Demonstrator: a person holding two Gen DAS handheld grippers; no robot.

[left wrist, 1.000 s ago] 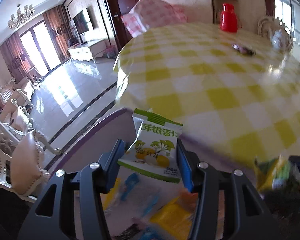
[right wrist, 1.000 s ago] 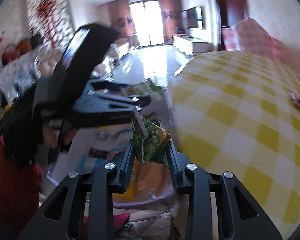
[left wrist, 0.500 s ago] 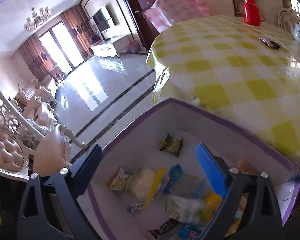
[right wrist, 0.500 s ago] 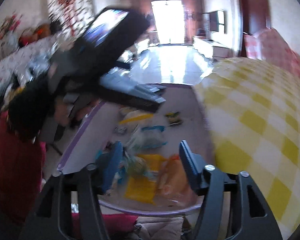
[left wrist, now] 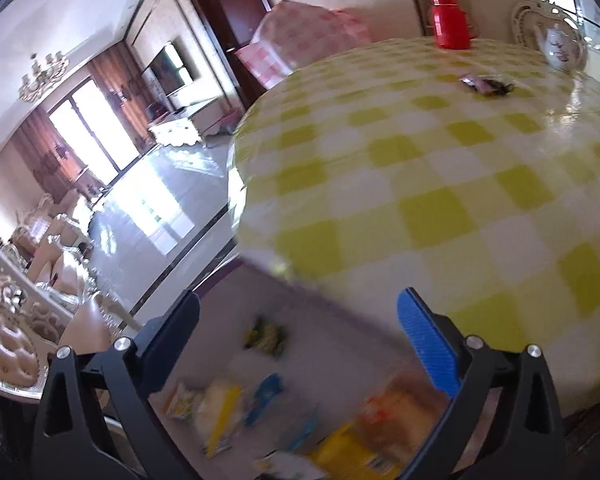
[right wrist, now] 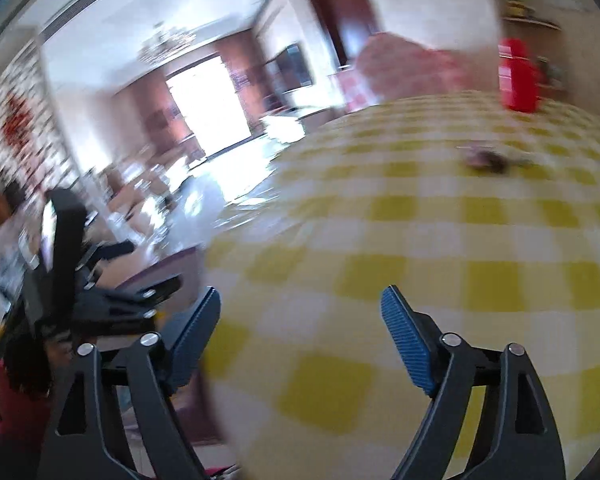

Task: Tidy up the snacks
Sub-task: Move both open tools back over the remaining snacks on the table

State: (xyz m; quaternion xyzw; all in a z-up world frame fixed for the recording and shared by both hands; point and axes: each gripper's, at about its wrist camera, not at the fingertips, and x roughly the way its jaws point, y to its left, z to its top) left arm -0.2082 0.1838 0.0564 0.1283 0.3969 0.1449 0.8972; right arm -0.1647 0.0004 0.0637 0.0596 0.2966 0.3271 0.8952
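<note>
Left black two-finger gripper [left wrist: 300,316], jaws opening and empty, hangs over the purple-rimmed white box [left wrist: 220,312] holding blurred snack packets [left wrist: 220,404]; right gripper [right wrist: 300,312], likewise opening and empty, hovers over the yellow-checked round table [right wrist: 440,240], one dark wrapper [left wrist: 487,84] lying far across it

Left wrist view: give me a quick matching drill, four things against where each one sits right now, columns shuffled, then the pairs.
Things:
1. red flask
2. dark wrapper
3. green-yellow packet
4. white teapot

Places:
A. inside the purple-rimmed box
B. far edge of the table, upright, left of the teapot
C. lying flat on the checked cloth, mid-table
D. far right of the table

Pairs: 1-B, 2-C, 3-A, 4-D
</note>
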